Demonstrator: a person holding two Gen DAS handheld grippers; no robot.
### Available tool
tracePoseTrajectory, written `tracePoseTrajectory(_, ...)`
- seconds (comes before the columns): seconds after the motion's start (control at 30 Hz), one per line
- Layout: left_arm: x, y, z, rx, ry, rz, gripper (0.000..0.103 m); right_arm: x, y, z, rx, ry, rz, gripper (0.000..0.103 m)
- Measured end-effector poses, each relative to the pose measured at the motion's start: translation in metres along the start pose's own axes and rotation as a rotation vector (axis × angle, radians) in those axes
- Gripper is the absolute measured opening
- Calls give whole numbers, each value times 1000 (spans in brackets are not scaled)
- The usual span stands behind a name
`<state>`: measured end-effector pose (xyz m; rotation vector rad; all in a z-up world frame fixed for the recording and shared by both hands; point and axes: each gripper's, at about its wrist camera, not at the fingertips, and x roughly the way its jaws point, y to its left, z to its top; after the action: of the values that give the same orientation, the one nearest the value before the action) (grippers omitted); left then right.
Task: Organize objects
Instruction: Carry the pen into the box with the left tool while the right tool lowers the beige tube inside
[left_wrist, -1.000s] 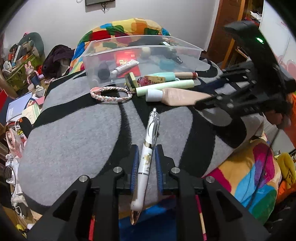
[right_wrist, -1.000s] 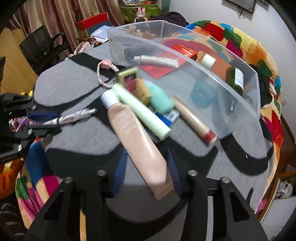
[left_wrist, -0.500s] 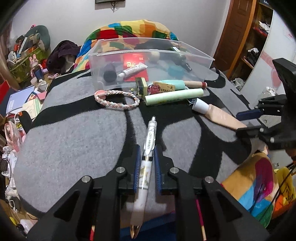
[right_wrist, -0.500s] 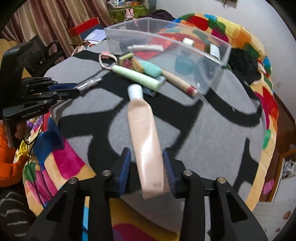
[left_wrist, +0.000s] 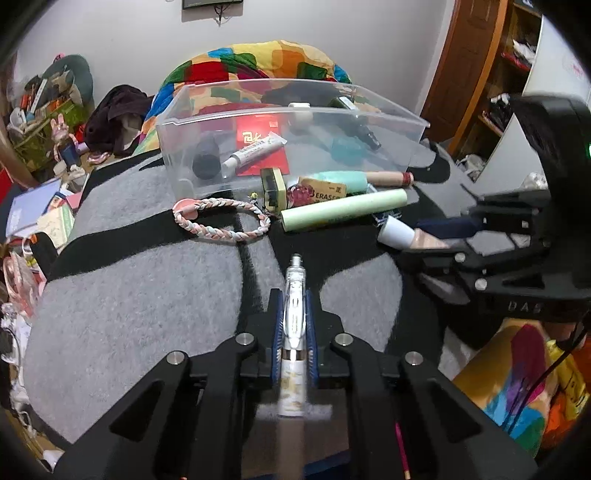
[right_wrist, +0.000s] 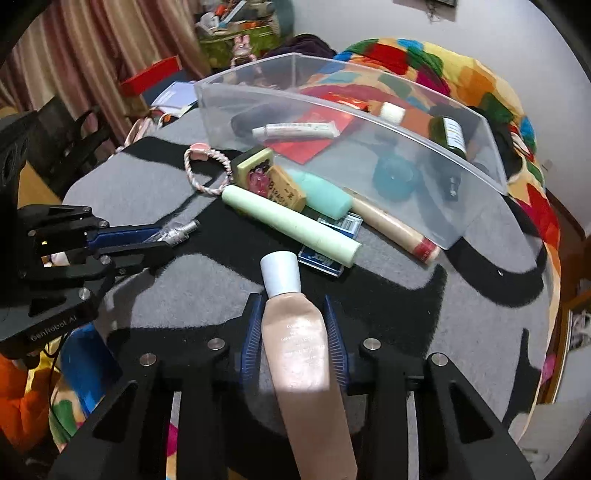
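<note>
Left gripper (left_wrist: 294, 325) jaws just closed, clamped on pen (left_wrist: 294, 317); right gripper (right_wrist: 293, 325) closing, seemingly gripping beige tube (right_wrist: 299, 332).

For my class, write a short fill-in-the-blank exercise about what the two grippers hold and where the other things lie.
1. The left gripper is shut on a ____.
2. The right gripper holds a beige tube with a ____ cap.
3. The braided cord loop lies ____ the clear bin.
4. The red card lies ____ the bin.

Missing words: pen; white; outside; inside
</note>
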<state>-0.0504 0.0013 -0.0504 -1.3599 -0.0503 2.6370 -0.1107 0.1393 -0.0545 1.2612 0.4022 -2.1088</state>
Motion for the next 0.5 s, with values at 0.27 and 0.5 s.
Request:
tracePoseTrajectory(0.27,-39,7,15,-60,-98,6,10,-39,-20,0,124,-117,25,31)
tracePoseTrajectory(0.5,-89,8,39,-84,-241,23,10,-82,-34,12,185,-244,1,31)
